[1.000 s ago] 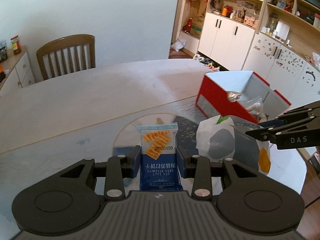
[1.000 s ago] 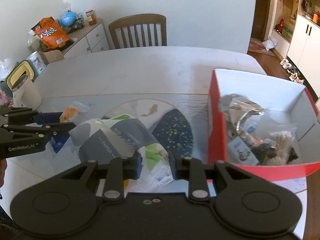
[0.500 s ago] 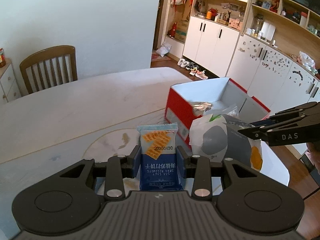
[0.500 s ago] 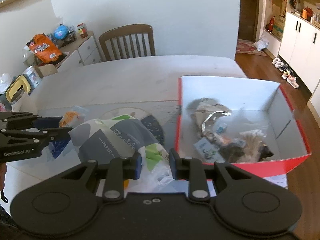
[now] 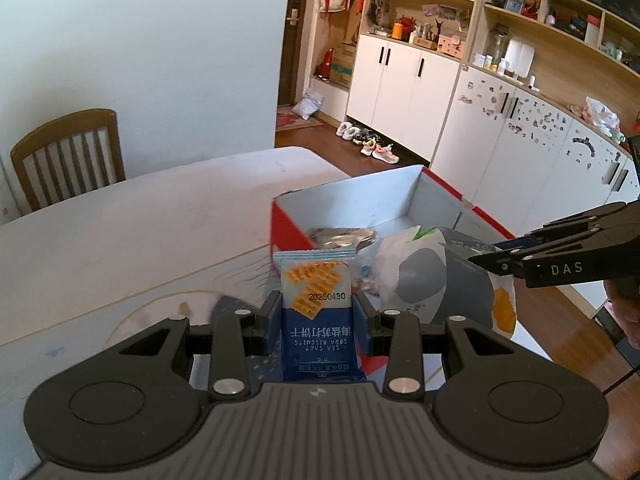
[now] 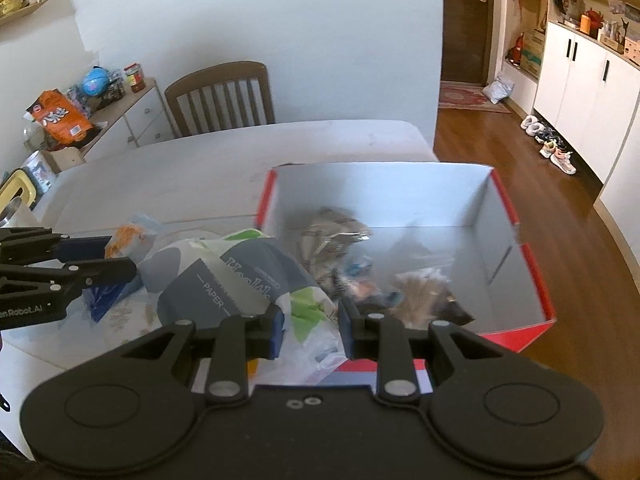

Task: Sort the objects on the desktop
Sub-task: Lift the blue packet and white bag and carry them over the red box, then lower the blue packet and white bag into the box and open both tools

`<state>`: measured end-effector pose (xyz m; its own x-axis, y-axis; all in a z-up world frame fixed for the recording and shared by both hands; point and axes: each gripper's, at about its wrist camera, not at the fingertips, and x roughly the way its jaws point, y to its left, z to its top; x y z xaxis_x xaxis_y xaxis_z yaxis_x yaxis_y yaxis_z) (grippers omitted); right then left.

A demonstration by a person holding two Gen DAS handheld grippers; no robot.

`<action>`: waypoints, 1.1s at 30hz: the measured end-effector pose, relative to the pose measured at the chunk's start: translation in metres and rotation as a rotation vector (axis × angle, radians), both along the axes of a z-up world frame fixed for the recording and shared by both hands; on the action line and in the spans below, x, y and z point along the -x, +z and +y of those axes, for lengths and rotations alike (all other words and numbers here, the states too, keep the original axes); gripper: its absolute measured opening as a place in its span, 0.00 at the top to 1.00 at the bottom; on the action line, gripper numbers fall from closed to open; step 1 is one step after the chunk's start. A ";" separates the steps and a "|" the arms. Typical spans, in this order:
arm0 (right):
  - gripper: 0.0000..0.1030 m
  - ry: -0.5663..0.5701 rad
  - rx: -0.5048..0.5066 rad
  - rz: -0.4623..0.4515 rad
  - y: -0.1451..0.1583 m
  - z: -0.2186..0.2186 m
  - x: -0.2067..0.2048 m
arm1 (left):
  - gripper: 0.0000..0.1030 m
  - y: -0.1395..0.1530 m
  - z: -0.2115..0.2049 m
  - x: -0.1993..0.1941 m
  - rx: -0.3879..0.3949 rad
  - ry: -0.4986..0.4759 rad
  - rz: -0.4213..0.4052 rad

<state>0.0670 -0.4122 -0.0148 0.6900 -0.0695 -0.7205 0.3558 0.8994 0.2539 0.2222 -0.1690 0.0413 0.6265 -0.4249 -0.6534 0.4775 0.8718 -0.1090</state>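
On the pale tabletop [image 6: 168, 168] sits the red box [image 6: 536, 276]; your left hand-held gripper [image 5: 316, 312] is clamped on the cracker packet [image 5: 316, 300]; your right hand-held gripper [image 6: 312, 320] pinches the tissue pack [image 6: 240, 280] by loose wrapper, which may slip short of the box.

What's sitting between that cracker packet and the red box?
Only bare table: in the left wrist view, the cracker packet is held just short of the red box.
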 end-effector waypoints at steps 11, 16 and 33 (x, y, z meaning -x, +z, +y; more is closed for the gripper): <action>0.74 -0.014 0.037 0.005 -0.009 -0.046 0.011 | 0.65 -0.003 -0.054 -0.014 -0.020 -0.031 -0.012; 0.74 -0.047 0.054 0.010 -0.013 -0.073 0.012 | 0.65 -0.006 -0.076 -0.025 -0.036 -0.044 -0.010; 0.74 -0.068 0.108 0.051 -0.039 -0.116 -0.021 | 0.65 -0.038 -0.127 -0.064 -0.143 -0.085 0.047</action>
